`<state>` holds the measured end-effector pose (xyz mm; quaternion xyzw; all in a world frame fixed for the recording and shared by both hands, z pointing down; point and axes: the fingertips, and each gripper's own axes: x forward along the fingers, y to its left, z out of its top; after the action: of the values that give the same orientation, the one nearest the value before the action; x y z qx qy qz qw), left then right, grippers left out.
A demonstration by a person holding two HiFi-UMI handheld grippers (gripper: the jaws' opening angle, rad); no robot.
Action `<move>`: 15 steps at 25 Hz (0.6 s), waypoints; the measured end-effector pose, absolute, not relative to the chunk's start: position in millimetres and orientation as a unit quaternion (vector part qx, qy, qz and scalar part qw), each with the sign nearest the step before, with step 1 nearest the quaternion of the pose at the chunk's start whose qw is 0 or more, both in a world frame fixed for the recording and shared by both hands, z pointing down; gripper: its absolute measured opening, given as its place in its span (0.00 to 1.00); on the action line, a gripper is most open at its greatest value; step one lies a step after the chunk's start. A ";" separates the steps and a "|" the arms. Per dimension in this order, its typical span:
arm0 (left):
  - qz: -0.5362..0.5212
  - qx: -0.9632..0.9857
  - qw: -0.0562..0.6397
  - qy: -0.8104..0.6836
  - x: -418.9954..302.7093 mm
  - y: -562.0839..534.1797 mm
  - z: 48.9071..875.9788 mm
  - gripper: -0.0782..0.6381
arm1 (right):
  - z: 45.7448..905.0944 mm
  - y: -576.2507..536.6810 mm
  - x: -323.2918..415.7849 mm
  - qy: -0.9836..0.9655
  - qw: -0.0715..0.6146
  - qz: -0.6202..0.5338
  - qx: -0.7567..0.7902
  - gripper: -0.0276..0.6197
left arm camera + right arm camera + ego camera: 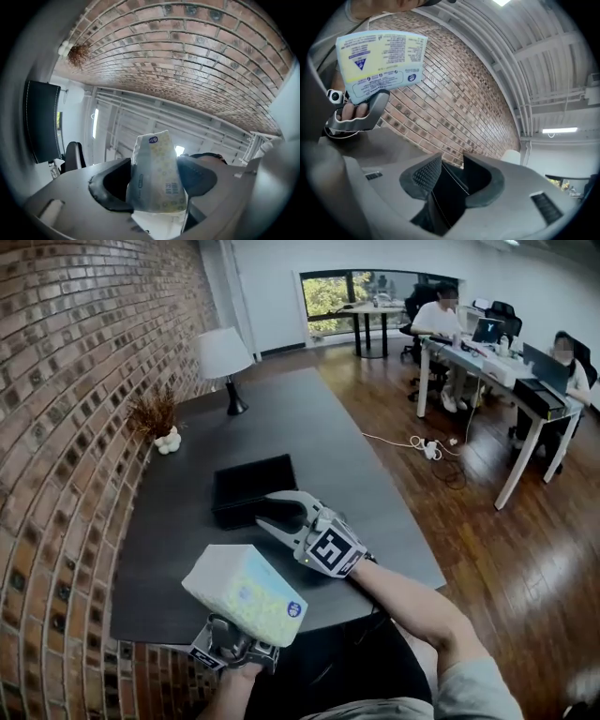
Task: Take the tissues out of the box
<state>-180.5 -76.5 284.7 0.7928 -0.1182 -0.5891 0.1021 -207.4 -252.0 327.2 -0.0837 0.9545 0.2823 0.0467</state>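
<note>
The left gripper (155, 185) sits low at 7 o'clock in the head view and points steeply up. Its jaws are squeezed tight on the pack (246, 592) of tissues. The pack is out of the box (246, 476), at 6 o'clock from it, in the air over the table (375, 517) edge. It covers the jaws there, and the left arm is cut off at the bottom. The right arm comes in bent from 5 o'clock. The right gripper (270, 515) lies nearly flat, pinched on the box's near edge. The box's inside is too dark to see.
</note>
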 end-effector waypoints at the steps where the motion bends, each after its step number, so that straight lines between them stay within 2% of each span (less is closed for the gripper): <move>1: -0.592 0.792 0.099 -0.116 -181.4 -73.1 285.2 0.56 | 327.2 -252.5 -206.3 0.953 0.045 0.286 -0.085 0.27; 7: -0.596 0.792 0.082 -0.107 -182.2 -60.2 284.8 0.55 | 327.2 -254.2 -196.4 0.949 0.036 0.299 -0.095 0.27; 15: -0.593 0.796 0.073 -0.100 -190.7 -50.4 291.0 0.56 | 337.9 -235.1 -200.3 0.940 -0.011 0.330 -0.083 0.27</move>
<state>-190.7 -50.4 291.0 0.7958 -0.0998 -0.5928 0.0730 -200.3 -235.1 337.9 -0.0833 0.9402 0.3300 -0.0110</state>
